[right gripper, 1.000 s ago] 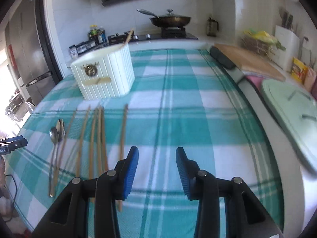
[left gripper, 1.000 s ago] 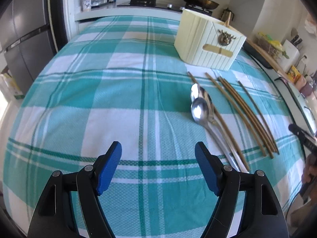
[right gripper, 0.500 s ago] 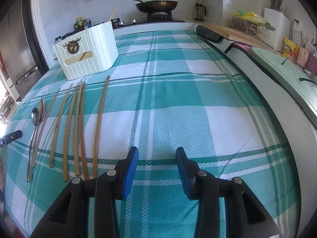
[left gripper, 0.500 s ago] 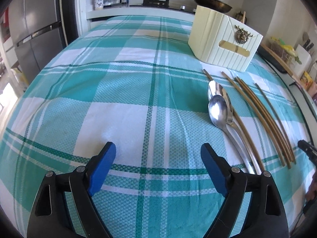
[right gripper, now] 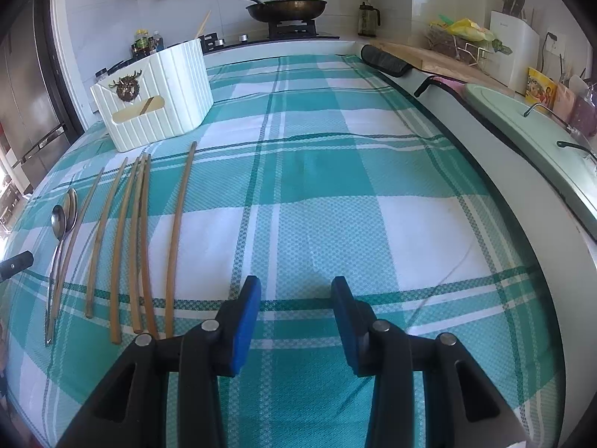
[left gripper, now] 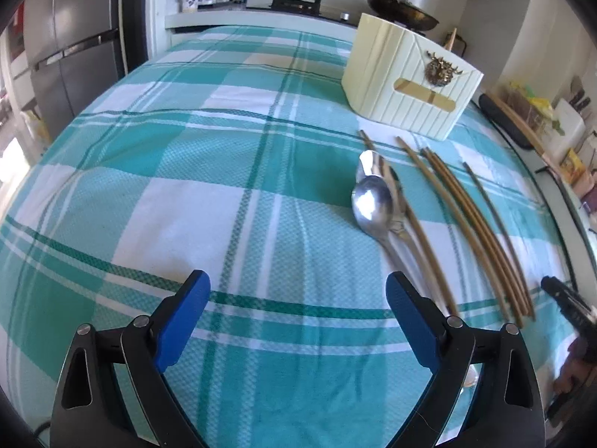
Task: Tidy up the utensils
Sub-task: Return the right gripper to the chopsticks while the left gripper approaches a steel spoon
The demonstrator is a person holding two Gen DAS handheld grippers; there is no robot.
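Left tool (left gripper: 298,295) opening, empty, shiny steel spoons (left gripper: 373,201), slender wooden chopsticks (left gripper: 481,231)

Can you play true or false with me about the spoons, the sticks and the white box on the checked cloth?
1. Two metal spoons lie on the cloth. True.
2. The chopsticks are all standing in the white box. False: six lie flat on the cloth in front of it.
3. The right gripper holds a spoon. False: nothing is between its fingers.
4. The left gripper is opening, with nothing between its fingers. True.
5. A pan sits on the stove behind the table. True.
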